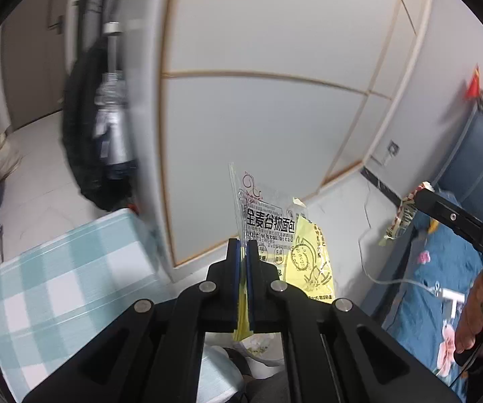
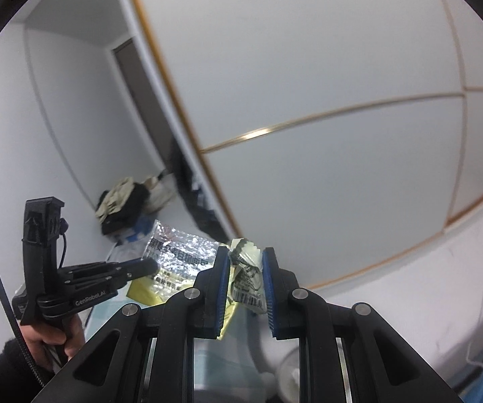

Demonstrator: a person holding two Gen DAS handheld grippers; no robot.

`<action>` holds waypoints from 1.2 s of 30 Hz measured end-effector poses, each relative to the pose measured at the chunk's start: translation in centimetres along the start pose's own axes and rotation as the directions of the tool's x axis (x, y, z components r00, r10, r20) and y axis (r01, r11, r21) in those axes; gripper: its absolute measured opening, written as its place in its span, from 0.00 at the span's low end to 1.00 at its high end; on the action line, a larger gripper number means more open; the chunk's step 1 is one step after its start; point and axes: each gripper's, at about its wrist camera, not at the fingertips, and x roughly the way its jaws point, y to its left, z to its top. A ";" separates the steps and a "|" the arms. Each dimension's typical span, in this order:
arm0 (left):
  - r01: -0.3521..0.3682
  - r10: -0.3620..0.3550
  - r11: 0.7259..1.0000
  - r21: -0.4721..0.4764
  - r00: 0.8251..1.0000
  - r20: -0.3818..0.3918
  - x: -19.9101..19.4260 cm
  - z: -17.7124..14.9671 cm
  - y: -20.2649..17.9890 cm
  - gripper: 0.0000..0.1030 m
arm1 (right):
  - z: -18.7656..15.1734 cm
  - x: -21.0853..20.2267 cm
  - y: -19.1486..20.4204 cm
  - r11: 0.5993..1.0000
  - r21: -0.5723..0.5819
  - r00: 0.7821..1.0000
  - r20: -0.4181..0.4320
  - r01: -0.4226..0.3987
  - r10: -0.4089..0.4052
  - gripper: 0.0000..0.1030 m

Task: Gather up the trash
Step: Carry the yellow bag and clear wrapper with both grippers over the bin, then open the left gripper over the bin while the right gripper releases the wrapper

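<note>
I carry 2 catches: left gripper [image 1: 244,252] clenched on bread wrappers [image 1: 268,221] standing upright, right gripper [image 2: 245,268] grasping a crumpled wrapper [image 2: 248,265] (bin unseen).

The bread wrapper [image 1: 268,225] is showing as clear, glossy crinkled plastic, a yellow matt wrapper [image 1: 308,262] lying just beside it. The left gripper [image 1: 244,252] holding it is looking matt black plastic with blue ribbed pads [image 1: 249,268].

White wardrobe doors [image 1: 275,117] with thin gold trim fill the background. Pale tiled floor [image 1: 39,181]. Bed with blue floral sheet [image 1: 443,268] at right. Teal-checked surface [image 1: 56,268], possibly a cloth, lower left. Dark door [image 2: 140,94] beyond.
</note>
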 end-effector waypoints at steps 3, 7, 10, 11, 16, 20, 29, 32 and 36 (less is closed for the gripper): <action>0.034 -0.032 0.999 0.041 0.998 -0.047 2.2 -0.3 -2.1 0.00 | -1.2 0.5 -3.3 0.997 0.060 0.999 -0.023 0.037 -0.036 0.18; 0.063 -0.055 0.996 0.066 0.992 -0.113 5.2 -1.1 -3.6 0.00 | -3.4 2.4 -7.3 0.986 0.148 0.995 -0.082 0.070 -0.058 0.18; 0.055 -0.043 0.996 0.072 0.985 -0.168 7.7 -2.3 -4.0 0.00 | -5.3 4.0 -9.9 0.977 0.186 0.987 -0.138 0.108 -0.083 0.18; 0.051 -0.035 0.996 0.076 0.982 -0.187 8.4 -2.8 -4.2 0.00 | -6.3 4.8 -10.9 0.973 0.202 0.984 -0.159 0.115 -0.083 0.18; 0.015 0.010 0.996 0.084 0.959 -0.283 12.2 -4.9 -3.7 0.00 | -10.0 7.7 -13.8 0.960 0.237 0.960 -0.266 0.150 -0.085 0.18; -0.004 0.045 0.993 0.116 0.935 -0.353 14.8 -6.6 -3.9 0.00 | -12.3 10.6 -14.7 0.951 0.273 0.947 -0.318 0.147 -0.055 0.18; -0.006 0.066 0.991 0.132 0.889 -0.453 17.8 -7.2 -4.1 0.00 | -18.0 16.3 -16.6 0.920 0.364 0.897 -0.441 0.146 0.032 0.18; -0.002 0.069 0.991 0.137 0.871 -0.486 18.8 -7.6 -4.5 0.00 | -20.1 18.0 -17.3 0.900 0.406 0.878 -0.475 0.155 0.063 0.19; 0.014 0.066 0.989 0.145 0.845 -0.530 19.9 -8.1 -5.0 0.00 | -22.7 19.6 -18.1 0.881 0.436 0.834 -0.543 0.183 0.096 0.22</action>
